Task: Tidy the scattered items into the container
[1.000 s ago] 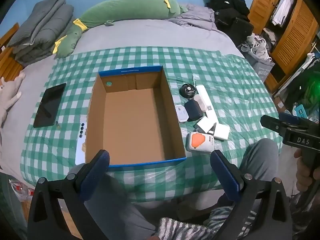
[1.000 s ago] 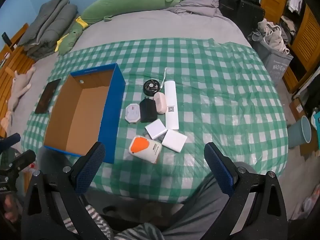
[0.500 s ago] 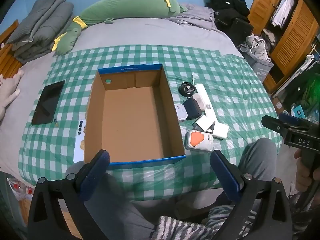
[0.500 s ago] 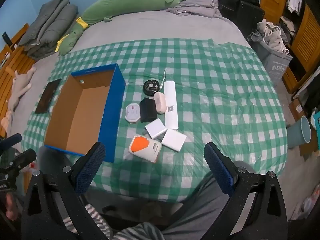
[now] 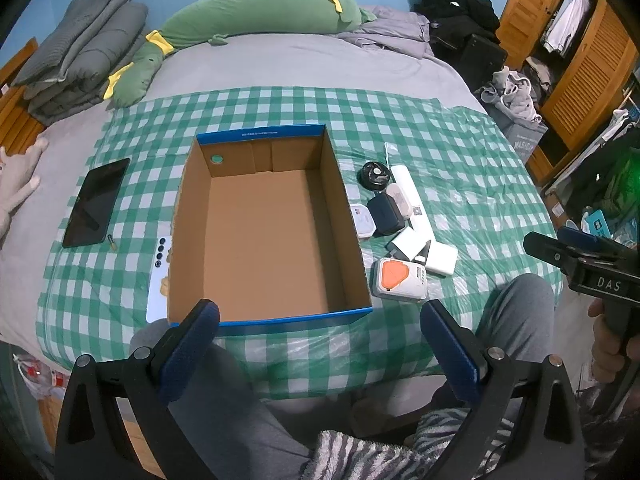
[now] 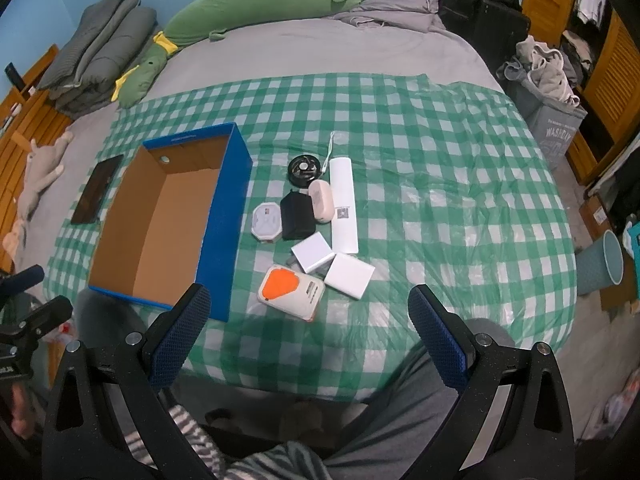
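Right wrist view: the right gripper point(image 6: 308, 330) has its jaws spread wide and holds nothing, hanging above the near edge of the bed, short of the items. The left gripper point(image 5: 320, 350) is likewise wide open and empty, poised over the near wall of the box point(image 5: 352, 216). The box stands open and bare inside on the checked cloth point(image 6: 440, 184). The scattered items lie in a tight cluster just beside its right wall: an orange-and-white case point(image 6: 291, 292) nearest, two white blocks point(image 6: 349, 275) behind it, then a black pouch point(image 6: 297, 216), a white puck point(image 6: 266, 220), a pink case point(image 6: 321, 201), a long white bar point(image 6: 344, 206) and a black disc point(image 6: 304, 169). Judgement: no item is yet taken; the near case is the sensible first pick, approached from above, jaws across its short sides. Pieces touch, so neighbours may shift. Open cloth lies to the right; the box wall bounds the left.
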The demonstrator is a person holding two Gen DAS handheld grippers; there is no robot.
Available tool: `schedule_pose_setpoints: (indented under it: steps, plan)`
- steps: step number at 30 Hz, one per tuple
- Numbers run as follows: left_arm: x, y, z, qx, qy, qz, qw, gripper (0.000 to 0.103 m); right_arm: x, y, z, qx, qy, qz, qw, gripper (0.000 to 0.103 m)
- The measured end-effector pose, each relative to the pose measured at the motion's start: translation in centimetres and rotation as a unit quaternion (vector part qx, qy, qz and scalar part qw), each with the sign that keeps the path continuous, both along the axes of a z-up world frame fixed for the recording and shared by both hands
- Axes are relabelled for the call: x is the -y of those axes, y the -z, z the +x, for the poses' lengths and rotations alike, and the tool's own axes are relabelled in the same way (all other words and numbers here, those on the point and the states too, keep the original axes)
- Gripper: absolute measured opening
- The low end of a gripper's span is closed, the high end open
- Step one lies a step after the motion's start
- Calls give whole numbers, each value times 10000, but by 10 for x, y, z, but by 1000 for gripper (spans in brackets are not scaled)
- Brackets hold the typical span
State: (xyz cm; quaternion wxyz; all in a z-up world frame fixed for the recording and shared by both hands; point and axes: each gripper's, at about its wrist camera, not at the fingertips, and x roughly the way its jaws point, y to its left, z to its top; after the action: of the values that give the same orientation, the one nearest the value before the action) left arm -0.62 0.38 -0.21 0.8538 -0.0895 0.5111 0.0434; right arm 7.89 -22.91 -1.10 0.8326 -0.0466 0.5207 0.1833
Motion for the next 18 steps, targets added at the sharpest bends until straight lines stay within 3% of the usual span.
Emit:
schedule_pose_setpoints:
  steps: [18]
  plan:
    - [2, 4, -2, -20, -6, -23, 10000, 101, -1, 7, 1, -36, -24, -18, 10000, 98]
